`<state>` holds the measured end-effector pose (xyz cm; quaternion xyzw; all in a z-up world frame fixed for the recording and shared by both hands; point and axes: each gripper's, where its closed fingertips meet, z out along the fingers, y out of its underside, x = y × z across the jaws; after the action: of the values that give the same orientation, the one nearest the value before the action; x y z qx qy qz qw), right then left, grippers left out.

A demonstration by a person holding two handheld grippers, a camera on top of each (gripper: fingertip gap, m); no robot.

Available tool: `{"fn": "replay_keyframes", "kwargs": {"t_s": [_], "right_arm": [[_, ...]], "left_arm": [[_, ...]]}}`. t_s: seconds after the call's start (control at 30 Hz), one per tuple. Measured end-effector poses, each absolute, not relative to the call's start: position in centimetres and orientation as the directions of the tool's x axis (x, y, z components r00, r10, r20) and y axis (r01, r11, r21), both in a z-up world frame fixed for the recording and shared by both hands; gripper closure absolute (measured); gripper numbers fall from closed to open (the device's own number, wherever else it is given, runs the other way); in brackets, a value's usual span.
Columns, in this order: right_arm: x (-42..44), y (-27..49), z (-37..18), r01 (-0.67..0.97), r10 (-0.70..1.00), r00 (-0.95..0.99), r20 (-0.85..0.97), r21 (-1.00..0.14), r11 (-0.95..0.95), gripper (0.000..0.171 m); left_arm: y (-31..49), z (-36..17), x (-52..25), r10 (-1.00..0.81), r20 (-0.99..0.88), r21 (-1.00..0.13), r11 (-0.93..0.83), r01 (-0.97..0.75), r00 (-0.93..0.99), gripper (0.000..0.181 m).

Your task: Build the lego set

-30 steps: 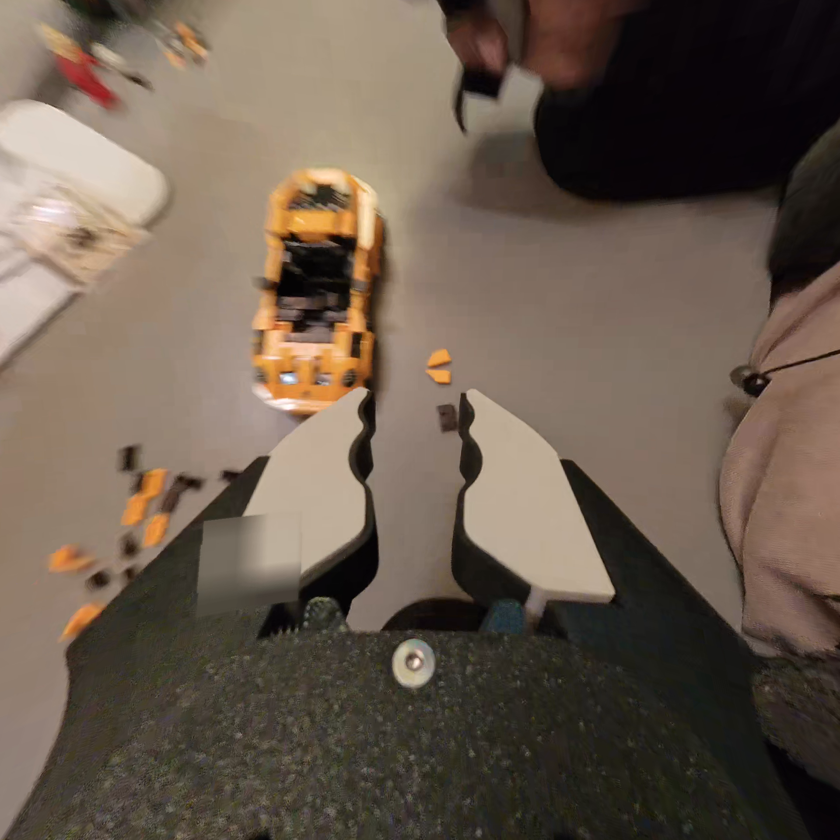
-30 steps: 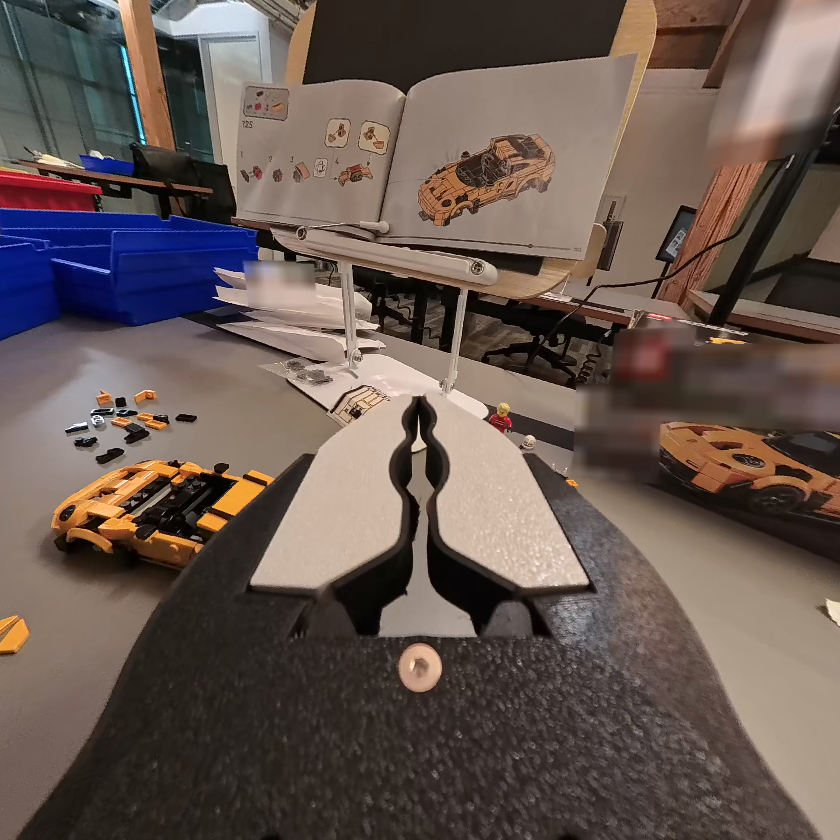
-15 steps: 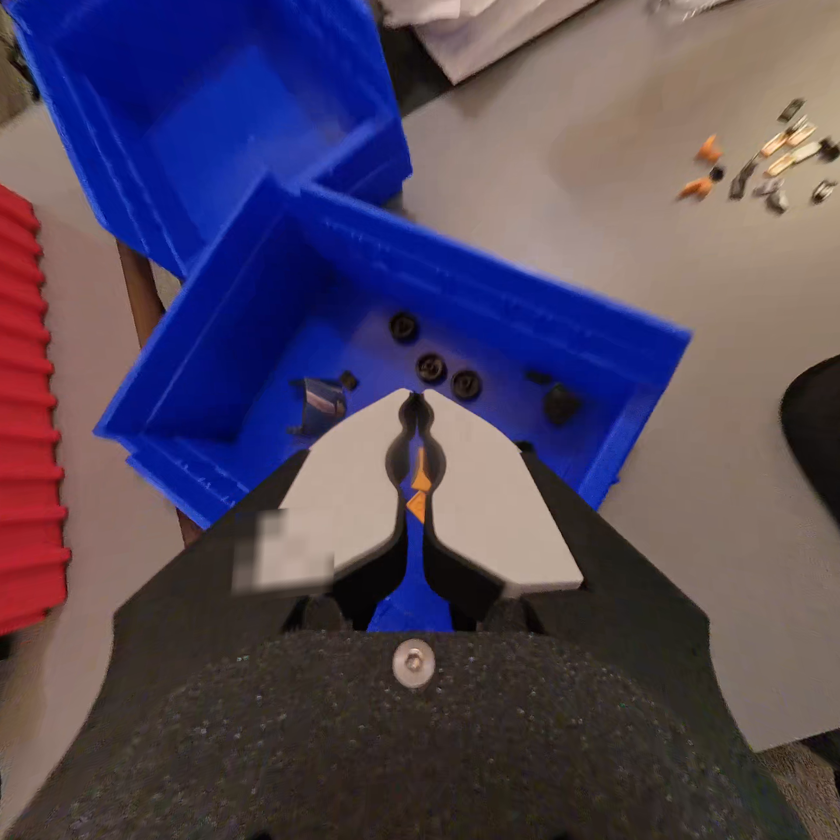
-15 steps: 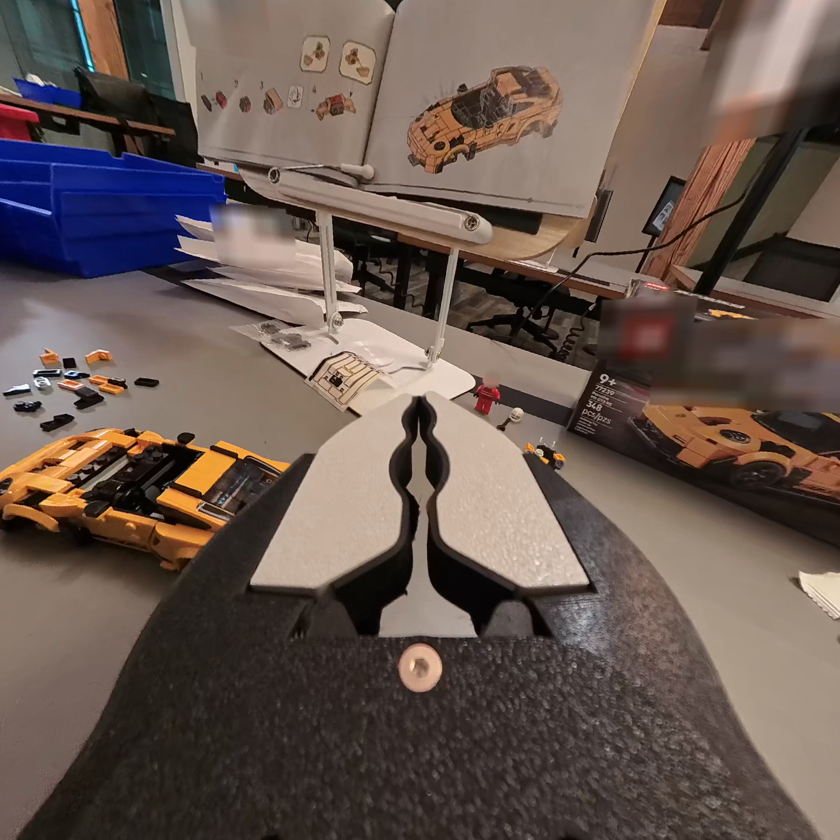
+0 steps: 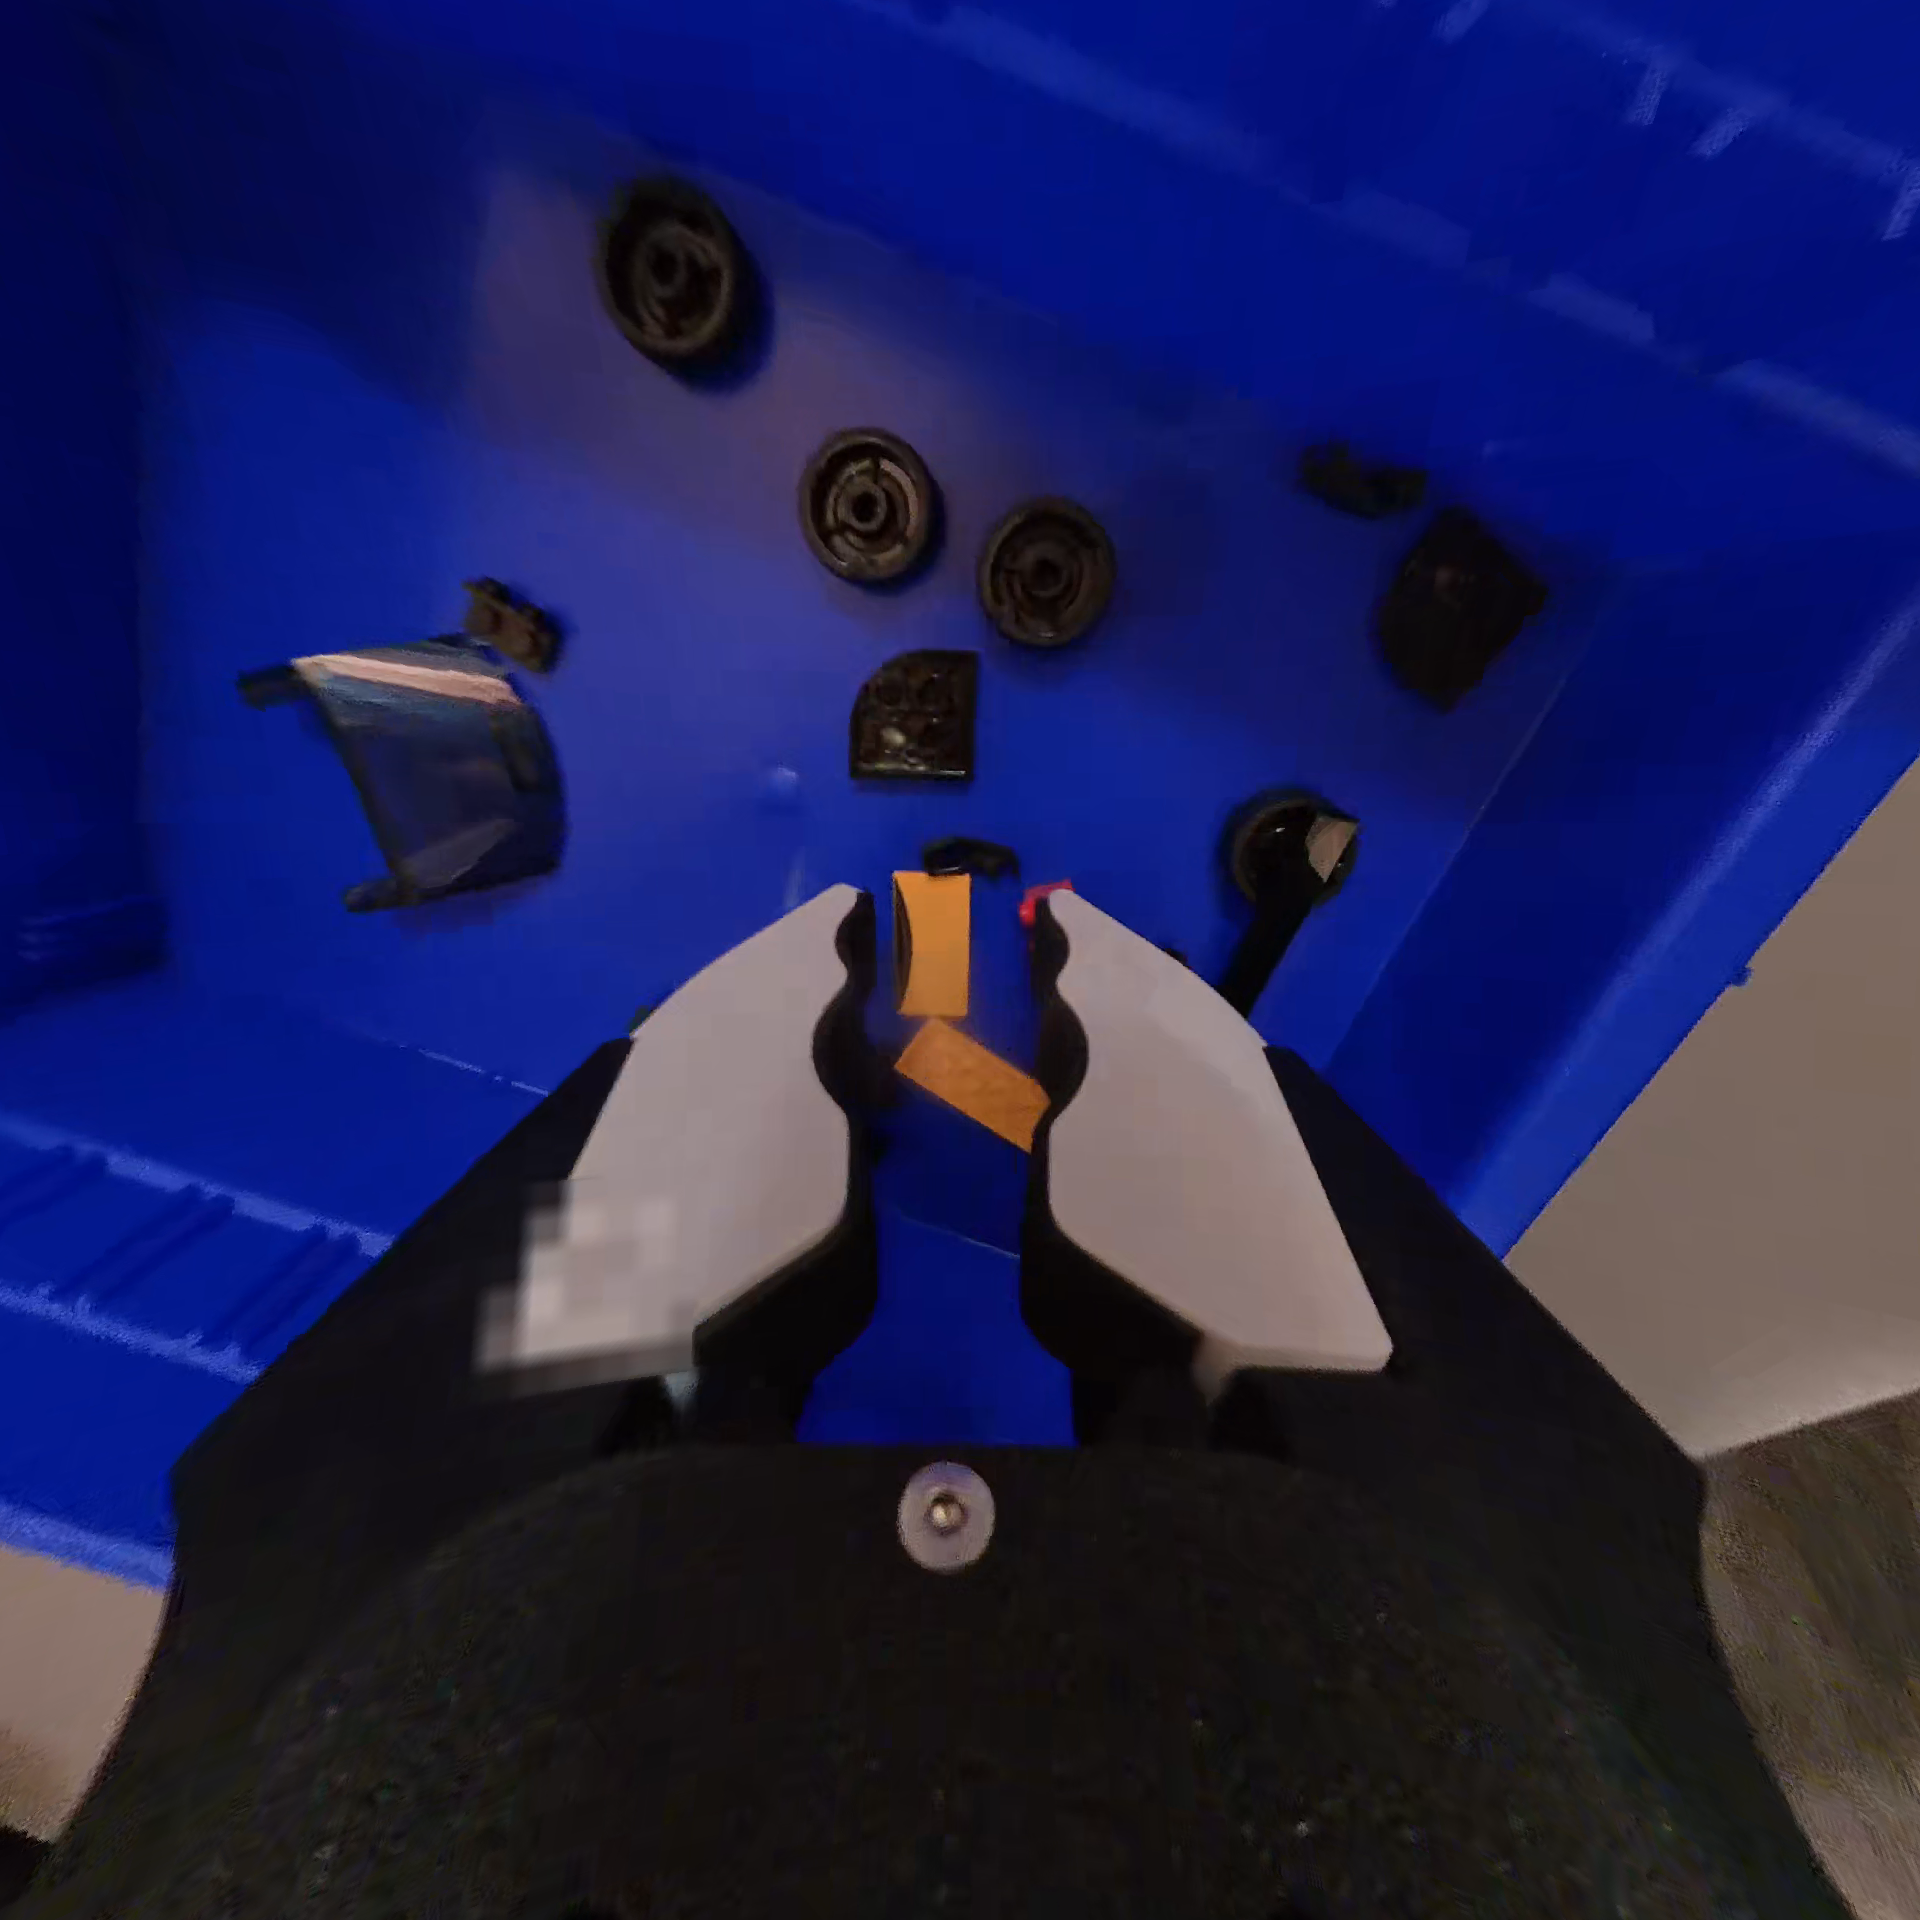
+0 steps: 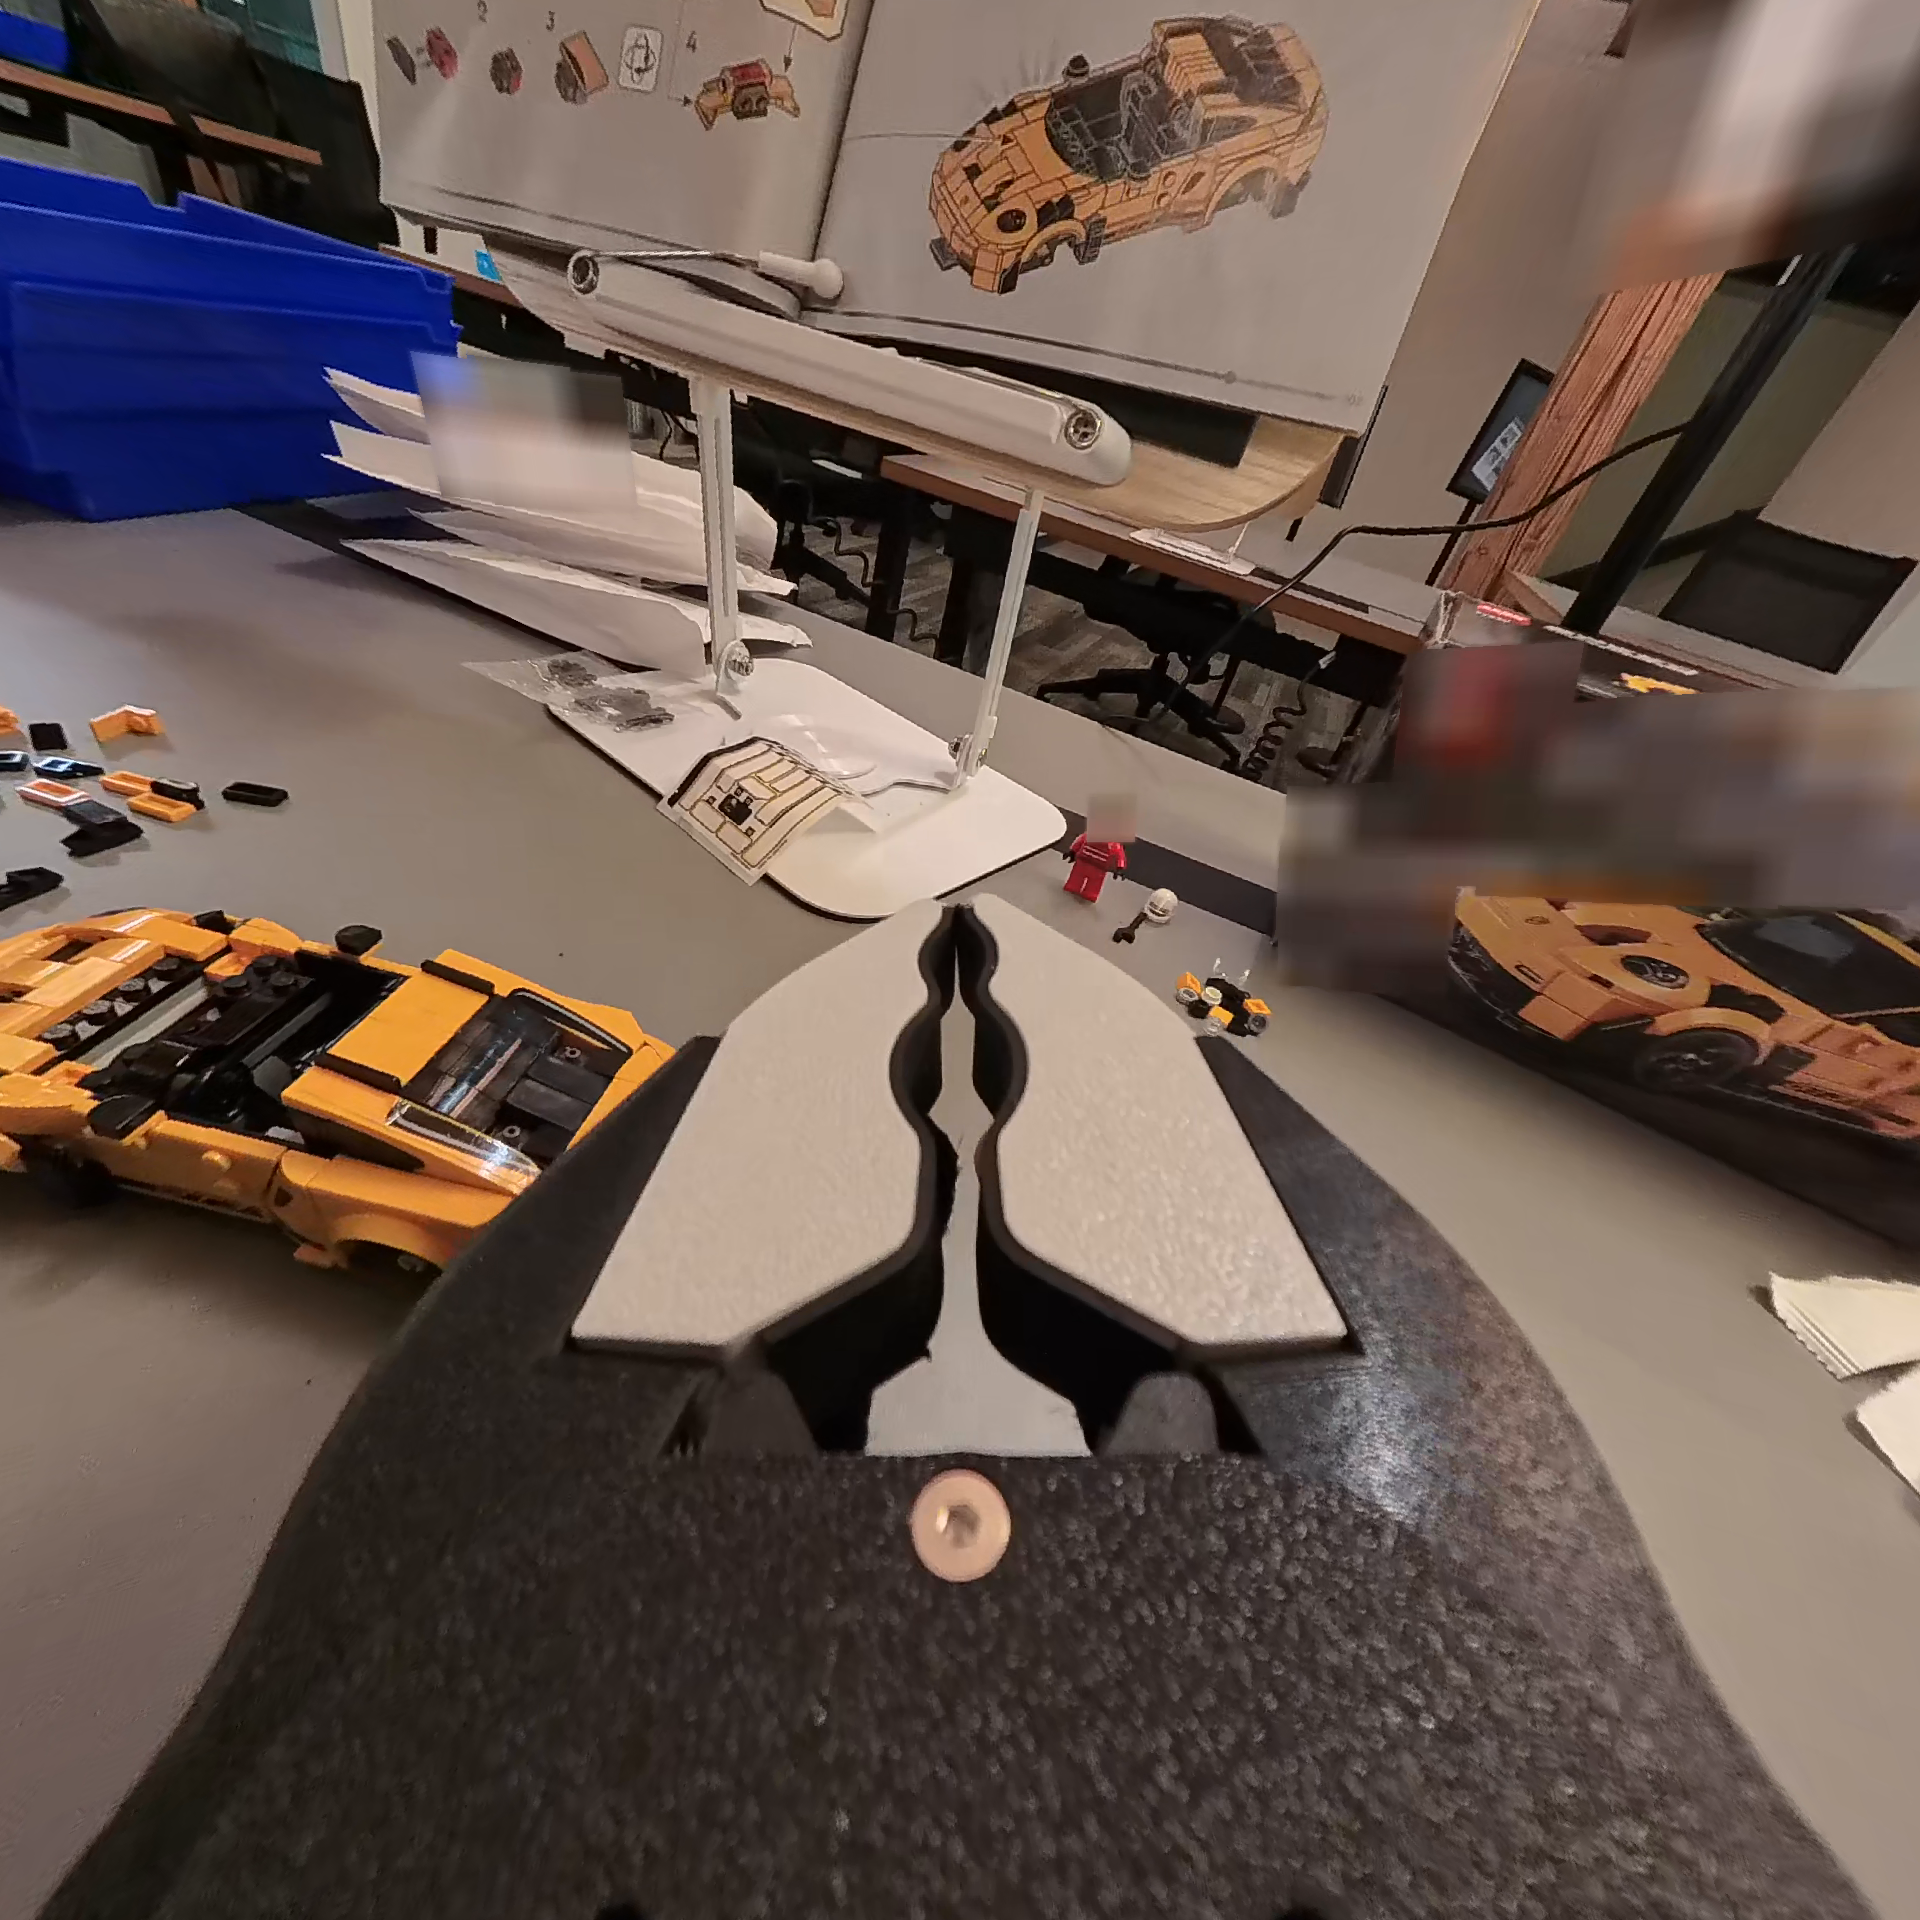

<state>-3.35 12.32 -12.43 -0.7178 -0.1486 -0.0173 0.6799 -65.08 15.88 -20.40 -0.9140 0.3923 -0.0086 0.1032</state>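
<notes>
My left gripper is open, low inside a blue bin. Two orange lego pieces lie on the bin floor between its fingers, one near the tips and one further back. Whether the fingers touch them I cannot tell. Black wheels, a black quarter-round piece and a clear windscreen piece lie beyond. My right gripper is shut and empty above the grey table. The partly built orange car sits to its left.
An open instruction booklet rests on a white stand ahead. Loose orange and black pieces lie at far left. A red minifigure, a small wheeled assembly and the set's box are at right. Blue bins stand at back left. The grippers' ends are close to 65 cm from one another. From my right tips it is roughly 15 cm to the partly built orange car; from my left, 45 cm.
My left gripper swung from the car to the blue bin, dropped down into it and opened from nearly shut. My right gripper stayed shut and moved forward toward the stand.
</notes>
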Motion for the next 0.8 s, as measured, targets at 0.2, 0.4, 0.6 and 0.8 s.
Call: {"fn": "replay_keyframes", "kwargs": {"t_s": [0.2,0.4,0.6,0.8], "right_arm": [[-3.4,12.4,-12.6,0.232,0.196,0.955,0.221,-0.972,-0.037,0.171],[-3.3,12.3,-12.4,0.213,0.202,0.958,0.202,-0.976,-0.033,0.171],[-3.4,12.2,-12.1,0.194,0.213,0.959,0.185,-0.981,-0.022,0.171],[-3.6,11.9,-11.7,0.170,0.233,0.959,0.164,-0.985,-0.007,0.171]], "left_arm": [[15.5,-21.7,-65.6,-0.730,-0.030,-0.095,-0.678,-0.729,0.683,0.162],[19.2,-19.6,-67.3,-0.628,-0.253,-0.172,-0.719,-0.673,0.736,0.161],[22.2,-10.3,-57.9,-0.623,-0.349,-0.559,-0.462,-0.689,0.700,0.152],[18.0,-9.4,-41.8,-0.914,-0.230,-0.595,-0.141,-0.791,0.336,0.165]]}}
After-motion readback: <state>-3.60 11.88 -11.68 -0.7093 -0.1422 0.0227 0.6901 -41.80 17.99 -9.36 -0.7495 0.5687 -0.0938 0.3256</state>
